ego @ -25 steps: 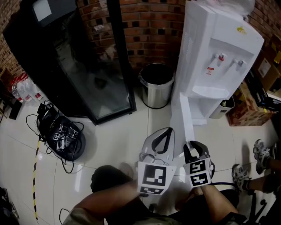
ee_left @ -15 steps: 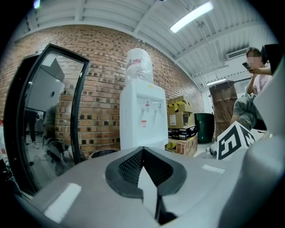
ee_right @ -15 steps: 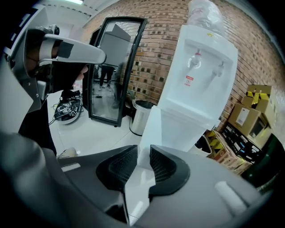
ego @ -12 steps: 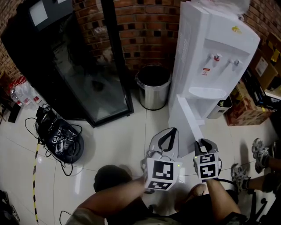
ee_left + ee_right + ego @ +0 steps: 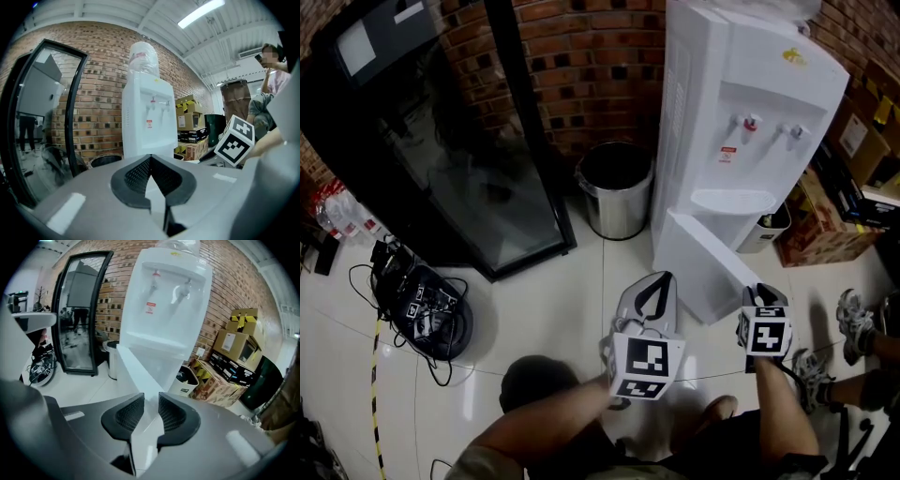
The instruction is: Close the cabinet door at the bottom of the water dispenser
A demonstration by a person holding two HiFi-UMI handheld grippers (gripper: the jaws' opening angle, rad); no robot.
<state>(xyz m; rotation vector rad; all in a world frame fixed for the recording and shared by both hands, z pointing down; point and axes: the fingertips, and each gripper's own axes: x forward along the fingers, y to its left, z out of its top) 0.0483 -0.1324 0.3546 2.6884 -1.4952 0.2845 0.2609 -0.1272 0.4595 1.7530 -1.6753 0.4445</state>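
The white water dispenser (image 5: 741, 112) stands against the brick wall. Its bottom cabinet door (image 5: 703, 267) hangs partly open, slanting out toward me and to the right. My right gripper (image 5: 762, 298) is at the door's free edge. In the right gripper view the door's edge (image 5: 136, 376) runs between the two pads of the right gripper (image 5: 151, 413), filling the gap, while the jaws are opening slightly. My left gripper (image 5: 652, 295) hovers left of the door, apart from it. Its tips meet, shut on nothing (image 5: 150, 161).
A steel waste bin (image 5: 617, 187) stands left of the dispenser, beside a black glass-door fridge (image 5: 459, 159). Cables and a black device (image 5: 427, 305) lie on the floor at left. A small bin (image 5: 769, 225) and cardboard boxes (image 5: 825, 225) sit at right, near a person's shoes (image 5: 853, 319).
The right gripper has moved right with the door's edge, and the door has swung from pointing at me toward the dispenser's front. The left gripper has shifted only slightly.
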